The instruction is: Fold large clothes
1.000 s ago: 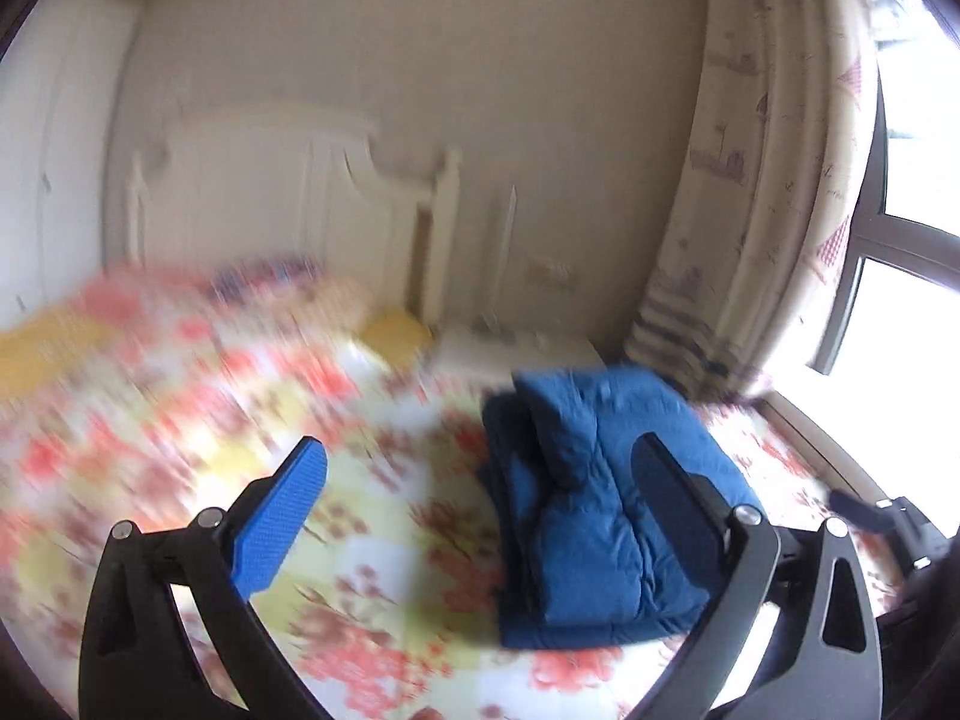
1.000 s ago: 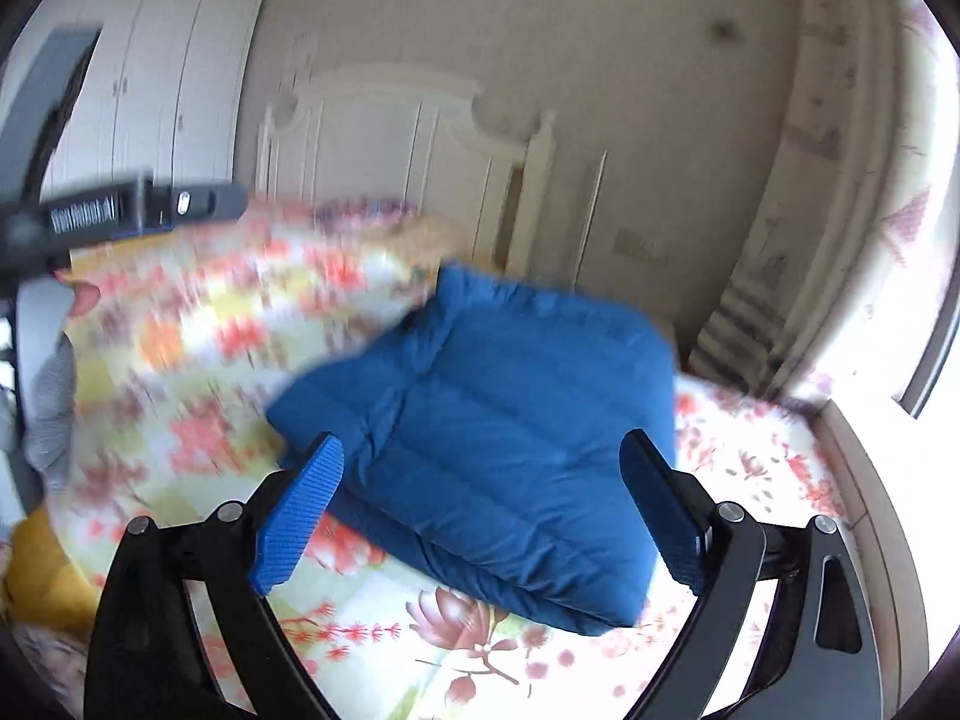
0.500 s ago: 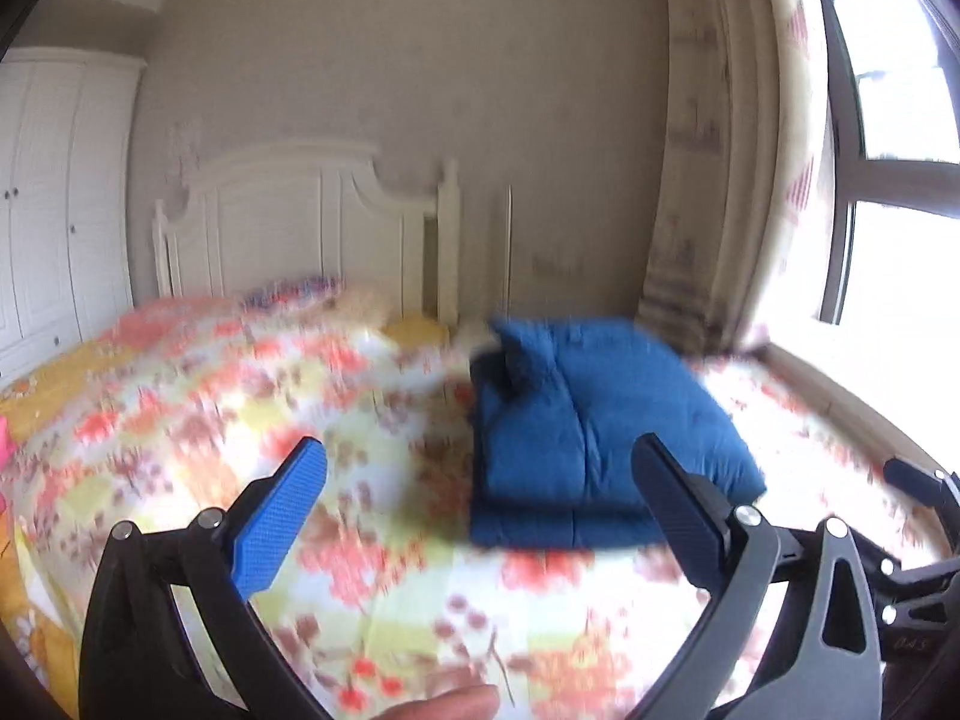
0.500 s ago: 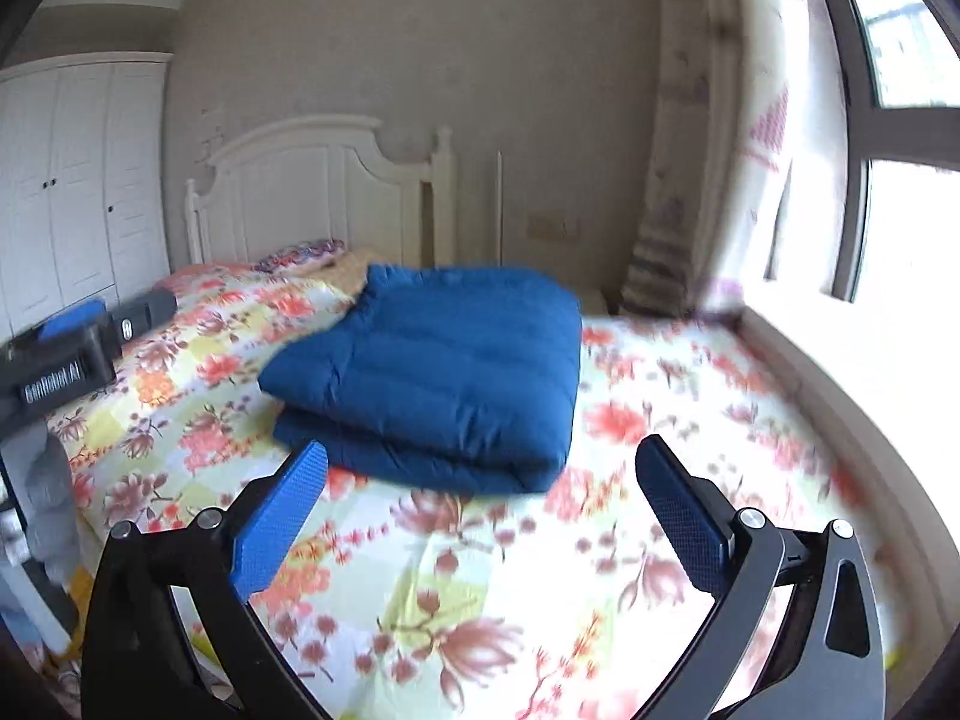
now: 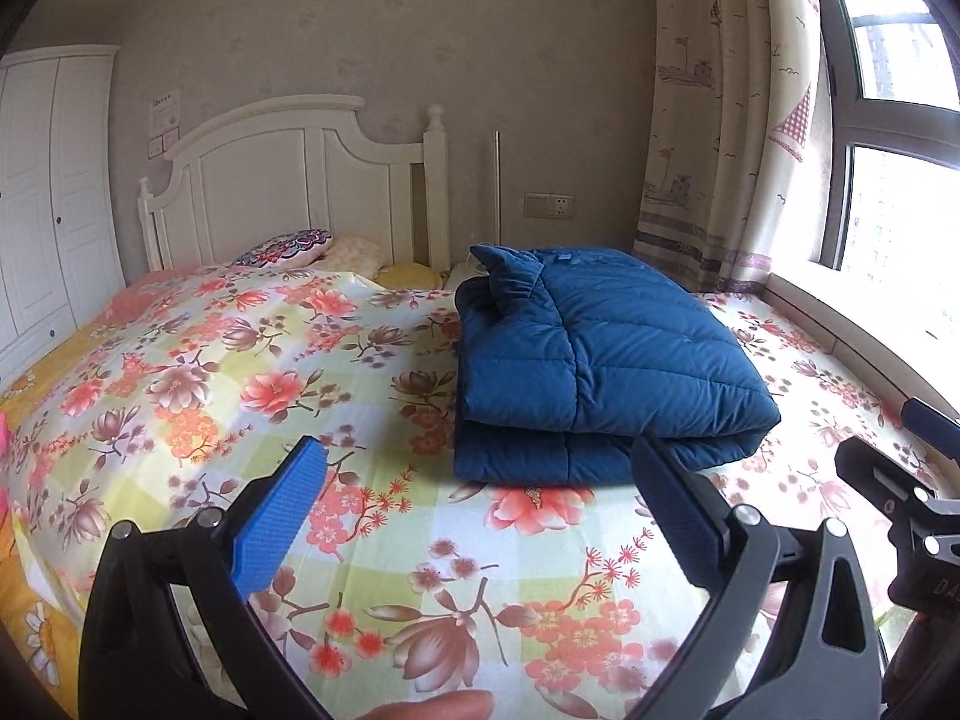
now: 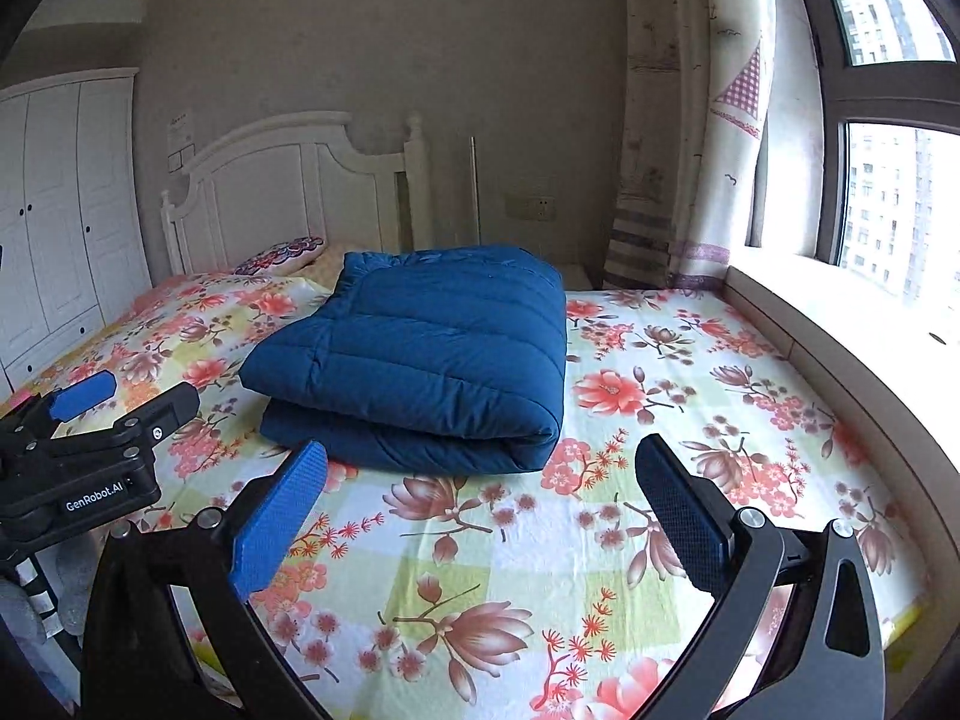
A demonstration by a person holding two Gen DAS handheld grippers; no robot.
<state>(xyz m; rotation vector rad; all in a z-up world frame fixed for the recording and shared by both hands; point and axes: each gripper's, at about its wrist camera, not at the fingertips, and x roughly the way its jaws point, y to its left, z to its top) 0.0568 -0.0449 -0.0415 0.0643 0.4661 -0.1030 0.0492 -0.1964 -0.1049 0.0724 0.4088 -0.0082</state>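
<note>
The left gripper (image 5: 477, 474) hangs low over the bed, its jaws spread wide with nothing between them but the floral sheet (image 5: 252, 384). A fingertip (image 5: 432, 707) of the person shows at the bottom edge, under the gripper. Just ahead of it and a little toward its right finger lies the jacket (image 5: 600, 360), a blue quilted one folded into a thick rectangular bundle, flat on the sheet. The gripper is near the jacket but apart from it. An elastic cuff sticks up at the far left corner of the bundle.

The right gripper (image 6: 480, 474) is also spread wide and empty, hovering above the sheet (image 6: 660, 396). In its view the jacket (image 6: 420, 354) lies just ahead and toward its left finger, with the rounded fold edge facing the gripper; no pad touches it. The left gripper's body (image 6: 90, 450) shows at the left of this view, and part of the right gripper (image 5: 900, 498) shows at the right edge of the left wrist view, so the two sit side by side in front of the bundle.

Beyond the jacket are pillows (image 5: 288, 247) against a white headboard (image 5: 300, 180). Further left stands a white wardrobe (image 5: 42, 192). To the right of both grippers a patterned curtain (image 5: 720, 120) hangs beside a window (image 6: 888, 192), with a pale sill (image 6: 840, 324) running along the bed's edge. A wall socket (image 5: 549, 205) sits on the wall behind the jacket.
</note>
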